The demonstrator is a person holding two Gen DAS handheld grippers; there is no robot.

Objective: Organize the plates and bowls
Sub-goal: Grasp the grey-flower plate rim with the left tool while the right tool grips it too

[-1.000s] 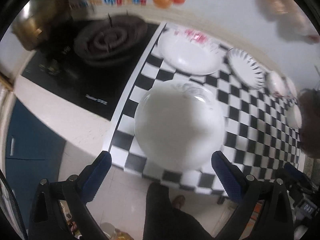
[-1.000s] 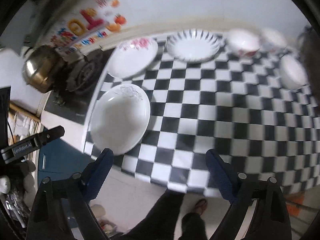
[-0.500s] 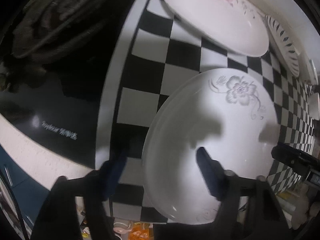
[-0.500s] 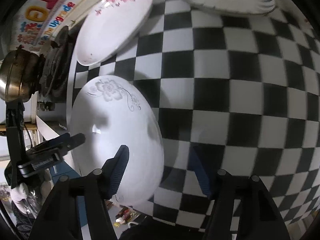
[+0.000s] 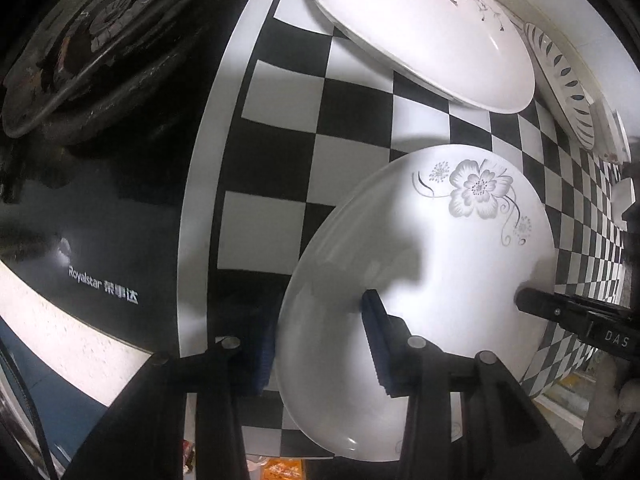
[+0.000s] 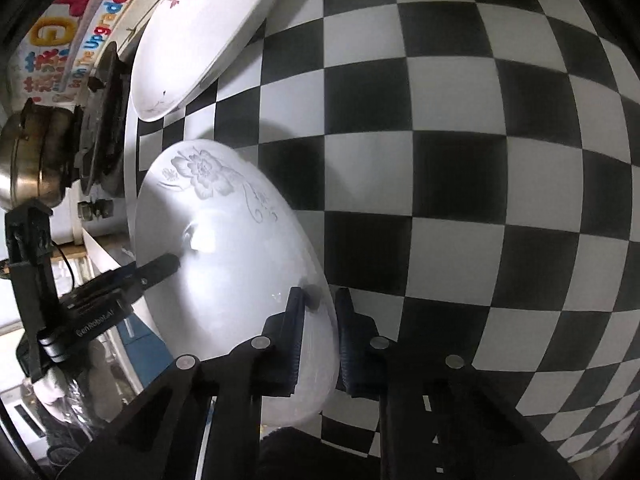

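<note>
Two hand-held grippers clamp the same white plate with a grey flower print (image 5: 432, 264) from opposite sides of its rim. In the left wrist view, the left gripper (image 5: 320, 344) has its blue-padded fingers (image 5: 376, 336) closed across the plate's near-left edge, one pad on the upper face and the other tucked outside and below the rim. In the right wrist view, the right gripper (image 6: 318, 332) pinches the plate's near-right edge (image 6: 224, 264), one finger on the inner face, the other against the outside of the rim. Each view also catches the other gripper's black finger tip reaching onto the plate's face from the far side.

The plate sits at the near-left corner of a black-and-white checkered counter covering (image 6: 440, 160), its flower motif toward the far edge; whether it is resting flat or raised off the surface cannot be told. Just beyond it lies a larger white plate with pink blossoms (image 5: 424, 28), apart from the held plate with checkered squares showing between them. Farther right, along the wall, a plate with dark leaf-shaped marks around its rim (image 5: 560, 80) is partly visible. Left of the checkered covering is a black glass stove top (image 5: 120, 184) with a worn burner ring (image 5: 88, 52). A brass-coloured pot (image 6: 28, 160) stands beyond the burner, beneath a colourful wall sticker (image 6: 76, 36).
</note>
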